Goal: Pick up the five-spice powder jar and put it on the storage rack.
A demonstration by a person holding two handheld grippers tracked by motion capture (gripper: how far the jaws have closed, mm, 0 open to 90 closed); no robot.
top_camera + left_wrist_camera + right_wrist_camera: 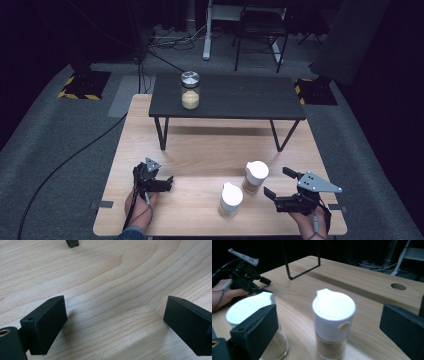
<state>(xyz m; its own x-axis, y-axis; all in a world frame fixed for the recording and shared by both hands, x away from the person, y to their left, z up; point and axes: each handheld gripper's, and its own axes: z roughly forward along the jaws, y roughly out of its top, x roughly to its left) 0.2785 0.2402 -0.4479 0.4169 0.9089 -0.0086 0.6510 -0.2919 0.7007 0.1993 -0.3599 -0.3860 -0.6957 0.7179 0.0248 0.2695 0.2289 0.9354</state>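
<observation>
The right hand-held gripper (278, 186) is held released, jaws wide apart, low over the table (200, 150), and nothing is grasped. Two white-lidded shakers are standing just ahead of it: the far shaker (255, 176) is seen almost centred between the jaws in the right gripper view (333, 322), and the near shaker (231, 199) is partly covered there by the jaw on the view's left side (252, 315). The left hand-held gripper (167, 181) is also released; in its own view bare wood is seen between the jaws, w/ nothing held.

The step in hand is judged to be the approach to the far shaker. To do it well, the gripper should be kept level and moved straight fwd so the glass body, not the lid, is taken. The near shaker is close beside the path, so it could be knocked by the jaw nearest it. The closing should be slow, as a tall narrow shaker may tip.

Hard to make out: the shakers' contents are seen as a tan powder only. The near shaker's base is cut off in the right gripper view. A jar (190, 90) is standing well apart, far ahead on the black shelf (250, 97)
</observation>
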